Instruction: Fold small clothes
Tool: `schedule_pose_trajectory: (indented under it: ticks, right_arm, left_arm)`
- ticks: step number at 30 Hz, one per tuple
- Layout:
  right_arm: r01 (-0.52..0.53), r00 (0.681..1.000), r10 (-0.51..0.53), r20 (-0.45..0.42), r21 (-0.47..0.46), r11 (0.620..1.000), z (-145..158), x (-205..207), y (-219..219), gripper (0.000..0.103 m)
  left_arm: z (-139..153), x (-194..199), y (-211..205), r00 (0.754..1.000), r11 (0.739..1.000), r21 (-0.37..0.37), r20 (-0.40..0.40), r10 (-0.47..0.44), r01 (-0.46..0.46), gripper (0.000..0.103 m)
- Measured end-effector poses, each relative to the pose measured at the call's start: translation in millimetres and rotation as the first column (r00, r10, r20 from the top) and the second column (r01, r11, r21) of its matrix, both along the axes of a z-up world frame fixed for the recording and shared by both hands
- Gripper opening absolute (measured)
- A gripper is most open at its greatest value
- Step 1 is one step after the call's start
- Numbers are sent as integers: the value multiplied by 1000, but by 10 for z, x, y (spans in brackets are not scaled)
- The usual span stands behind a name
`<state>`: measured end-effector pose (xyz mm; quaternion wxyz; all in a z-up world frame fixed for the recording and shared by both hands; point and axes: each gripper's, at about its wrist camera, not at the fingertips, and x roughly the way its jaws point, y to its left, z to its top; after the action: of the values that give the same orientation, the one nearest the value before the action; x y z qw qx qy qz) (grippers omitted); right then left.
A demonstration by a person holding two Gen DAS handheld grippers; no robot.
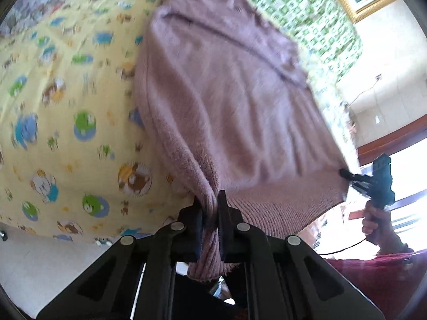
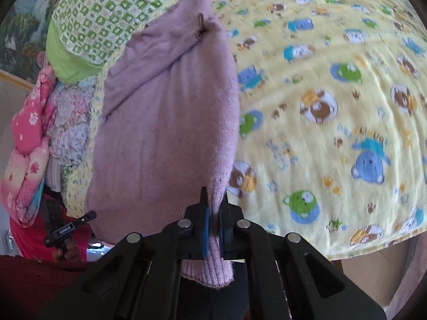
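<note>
A mauve knitted sweater (image 1: 226, 93) lies on a yellow blanket, its ribbed hem lifted toward the cameras. My left gripper (image 1: 212, 213) is shut on one bunched hem corner, with knit hanging below the pads. At the right of the left wrist view, my right gripper (image 1: 344, 172), held by a hand, pinches the other hem corner. In the right wrist view the sweater (image 2: 165, 133) stretches away from my right gripper (image 2: 213, 210), which is shut on the ribbed hem. The left gripper (image 2: 92, 215) shows at lower left, at the hem's far corner.
The yellow cartoon-animal blanket (image 1: 66, 106) (image 2: 333, 106) covers the bed. A green patterned quilt (image 1: 307, 8) (image 2: 93, 13) lies beyond the sweater. A pile of pink floral clothes (image 2: 29, 133) sits at the bed's side. A dark red sleeve (image 1: 373, 272) is near the bed edge.
</note>
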<state>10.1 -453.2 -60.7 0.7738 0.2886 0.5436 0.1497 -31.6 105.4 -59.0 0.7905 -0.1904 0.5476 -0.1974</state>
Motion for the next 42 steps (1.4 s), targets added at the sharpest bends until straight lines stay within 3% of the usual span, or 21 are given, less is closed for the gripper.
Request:
schedule_pose_trajectory:
  ticks: [5,9,18,33,42]
  right_arm:
    - [27,991,-42,127,119,993,356,184,-22,6]
    - [22,976,-55,213,154,988,624,473,88,6]
    - [55,953,-118,279,224,973,765,1233,47,6]
    - [112,964,-161,212,224,968,405,2622,93,6]
    - [128,969,-171,178,231,965,130,3460,193,6]
  left_arm:
    - [394,255,50,996,998,-57,84,38,-33,7]
    - [656,551,32,987,996,-78,151,57,-45,6]
    - [930,1410,73,964,990,-96,232,126,-106,6]
    - [697,2805,7,956,980,-69,217,197,-186,7]
    - [540,3609,69,941,961,-69,197,275,-267,7]
